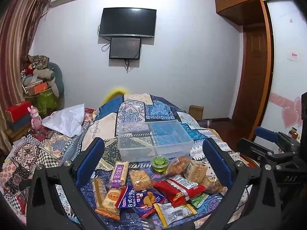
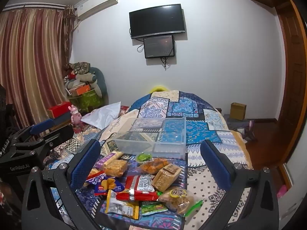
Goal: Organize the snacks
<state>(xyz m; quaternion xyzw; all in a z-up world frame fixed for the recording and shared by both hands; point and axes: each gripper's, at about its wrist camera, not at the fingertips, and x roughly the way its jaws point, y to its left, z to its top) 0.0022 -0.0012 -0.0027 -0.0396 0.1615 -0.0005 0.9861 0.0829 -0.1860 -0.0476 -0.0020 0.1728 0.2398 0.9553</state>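
A pile of wrapped snacks lies on the patchwork bedspread: a red packet [image 1: 179, 188] [image 2: 137, 188], a blue packet [image 1: 142, 198] [image 2: 107, 185], a purple bar [image 1: 119, 173], a green jelly cup [image 1: 159, 163] [image 2: 144, 157] and several biscuit packs. A clear plastic box [image 1: 153, 140] [image 2: 153, 136] stands empty just behind the pile. My left gripper [image 1: 153, 164] is open and empty, hovering over the pile. My right gripper [image 2: 151, 164] is open and empty, also above the pile. The right gripper shows at the right edge of the left wrist view [image 1: 272, 145].
A white plastic bag [image 1: 67, 121] [image 2: 103, 115] lies on the bed to the left. A pink toy figure [image 1: 35, 118] and red boxes [image 1: 16, 111] stand at the left bedside. A cardboard box [image 2: 238, 111] sits on the floor at right.
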